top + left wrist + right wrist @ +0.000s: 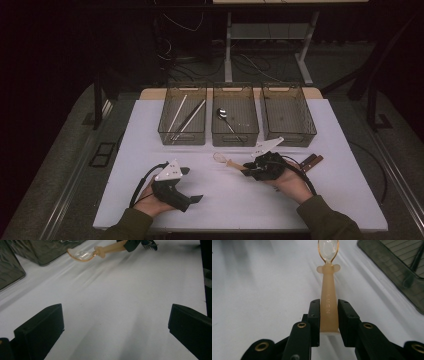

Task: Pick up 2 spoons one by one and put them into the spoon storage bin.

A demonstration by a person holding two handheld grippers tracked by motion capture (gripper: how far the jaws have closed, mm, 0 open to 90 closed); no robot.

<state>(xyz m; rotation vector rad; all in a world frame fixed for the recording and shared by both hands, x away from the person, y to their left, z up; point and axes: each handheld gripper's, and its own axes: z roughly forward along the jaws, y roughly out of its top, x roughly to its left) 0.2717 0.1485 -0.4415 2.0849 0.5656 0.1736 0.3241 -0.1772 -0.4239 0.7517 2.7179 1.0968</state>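
A small spoon with a peach handle and a clear bowl (328, 293) is clamped by its handle between the pads of my right gripper (329, 315). In the high view that right gripper (250, 169) holds the spoon (226, 161) just above the white table (220, 200), bowl pointing left, in front of the middle bin. My left gripper (192, 185) rests near the table's front left, jaws wide apart and empty. In the left gripper view its black fingers (42, 326) frame bare table, and the spoon (92, 253) lies ahead at the top.
Three dark mesh bins stand in a row at the back: the left bin (183, 114) holds chopsticks, the middle bin (235, 114) a metal spoon, the right bin (288, 114) looks empty. A brown-handled utensil (311, 162) lies right of my right hand.
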